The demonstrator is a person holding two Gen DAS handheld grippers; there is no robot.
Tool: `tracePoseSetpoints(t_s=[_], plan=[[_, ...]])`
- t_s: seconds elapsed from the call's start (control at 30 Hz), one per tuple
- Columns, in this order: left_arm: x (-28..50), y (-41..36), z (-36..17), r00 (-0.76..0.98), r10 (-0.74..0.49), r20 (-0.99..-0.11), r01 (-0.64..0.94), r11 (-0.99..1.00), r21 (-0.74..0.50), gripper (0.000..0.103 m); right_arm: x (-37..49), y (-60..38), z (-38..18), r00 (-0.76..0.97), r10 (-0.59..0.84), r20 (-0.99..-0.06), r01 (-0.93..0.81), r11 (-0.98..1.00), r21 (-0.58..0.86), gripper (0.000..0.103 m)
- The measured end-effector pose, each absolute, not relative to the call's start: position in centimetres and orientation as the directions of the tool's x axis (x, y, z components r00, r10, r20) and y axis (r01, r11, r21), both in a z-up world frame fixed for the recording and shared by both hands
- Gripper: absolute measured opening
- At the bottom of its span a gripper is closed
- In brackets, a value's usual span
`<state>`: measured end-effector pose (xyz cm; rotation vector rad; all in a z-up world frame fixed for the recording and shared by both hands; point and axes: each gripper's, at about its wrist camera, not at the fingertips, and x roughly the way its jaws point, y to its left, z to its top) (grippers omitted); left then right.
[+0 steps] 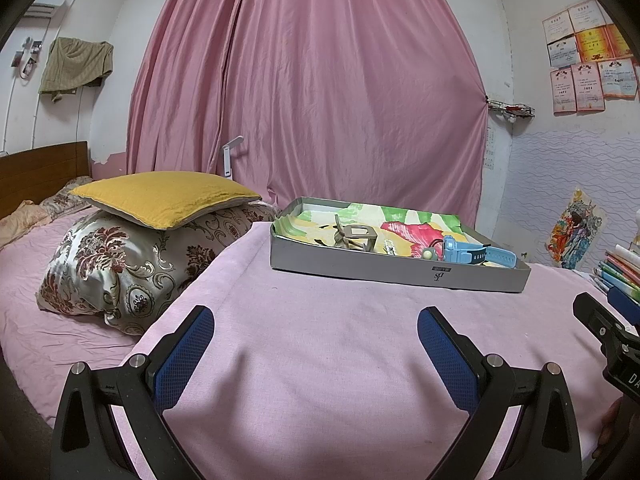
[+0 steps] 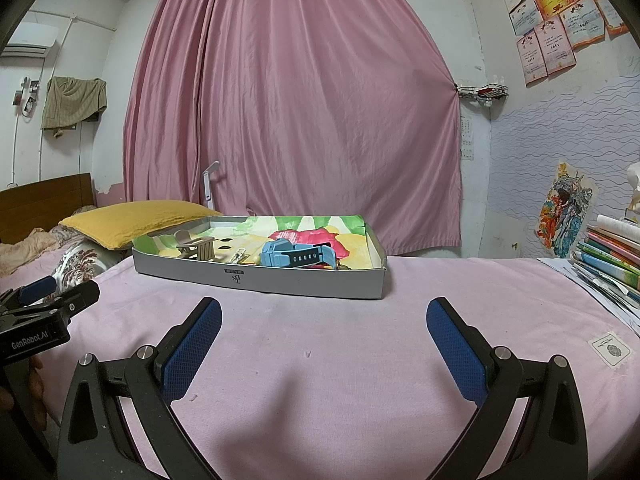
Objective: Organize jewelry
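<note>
Left wrist view: the left gripper [image 1: 316, 328] hovers over the pink bed cover [image 1: 320, 360], jaws wide apart and holding nothing. A shallow grey box [image 1: 400, 268] sits on the bed ahead, well apart from the gripper. Inside, on a flowered lining, lie a beige hair claw [image 1: 356, 236], a blue watch [image 1: 468, 252], a small silver clip [image 1: 390, 247] and a pale bead [image 1: 428, 255]. All the pieces bunch toward the near wall of the box. The right gripper's body shows at the right edge.

Right wrist view: the right gripper [image 2: 324, 316] also stands spread and empty above the bed cover, short of the box [image 2: 260, 278]. The hair claw [image 2: 196, 246] lies to the left, the watch [image 2: 296, 256] in the middle, the clip [image 2: 239, 256] between them. No jewelry shows on the bed cover outside the box.

Judgement: the scene fits either pieces already gathered into the box or a box waiting to be sorted; these views do not settle which. Any pick inside should come from above, over the near wall, with the jaws narrowed before descent, since the clip and bead are small and lie close to larger pieces. The light box may slide on the soft cover.
</note>
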<state>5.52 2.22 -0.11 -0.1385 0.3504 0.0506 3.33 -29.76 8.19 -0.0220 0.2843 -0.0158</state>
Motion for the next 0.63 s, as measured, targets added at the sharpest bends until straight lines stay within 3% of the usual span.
tracePoseSetpoints(t_s=[0.63], plan=[[5.87, 2.47, 0.0, 0.934, 0.036, -0.356, -0.085, 0.989, -0.124, 0.102, 3.31, -29.8, 8.23, 0.959, -0.019, -0.281, 0.013, 1.0, -0.024, 0.101]])
